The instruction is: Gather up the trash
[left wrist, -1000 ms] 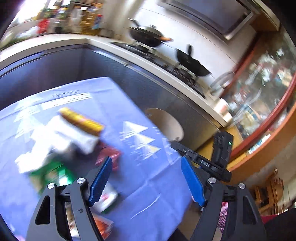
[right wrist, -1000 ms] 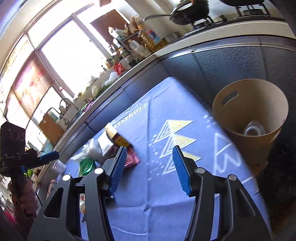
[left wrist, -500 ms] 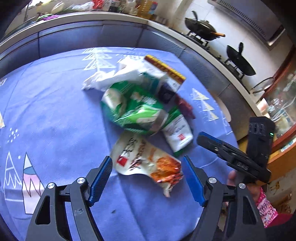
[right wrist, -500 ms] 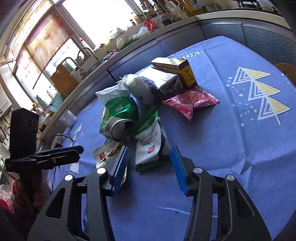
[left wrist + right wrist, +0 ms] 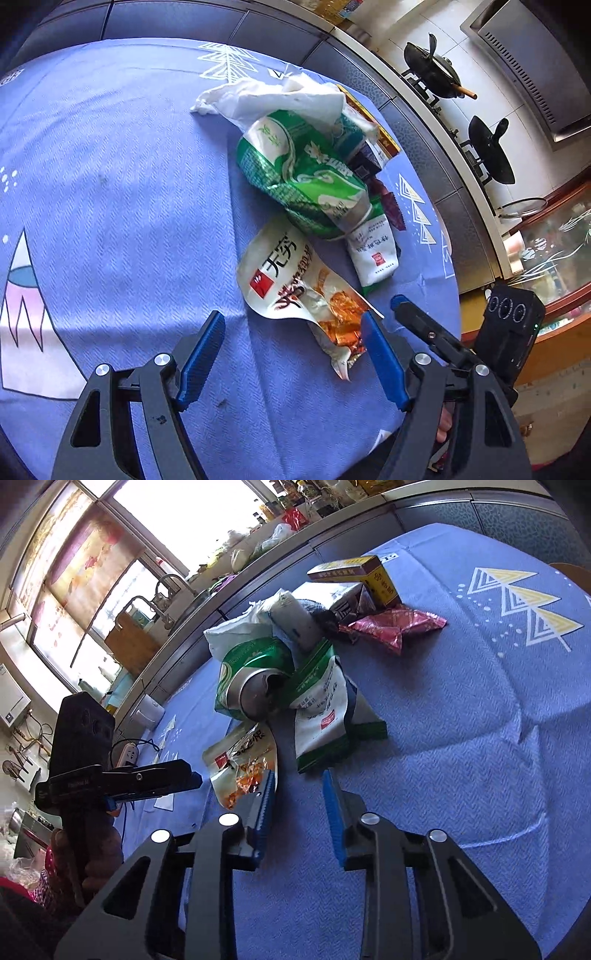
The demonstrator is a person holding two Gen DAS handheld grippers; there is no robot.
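No trash is held yet: the pile lies on the desk. Left tongs are spread wide; right tongs, just narrowed, are empty.

Both grippers are the same build: matte black frames with triangular cutouts in the arms and round silver screws at the pivots. The left gripper has smooth blue pads on its fingers, while the right gripper has blue pads with fine ribbing along the inner faces. Each handle carries a boxy black camera block; the one seen from the left wrist has three round lenses and a tiny green light. The hand gripping the left handle comes out of a pink patterned sleeve.
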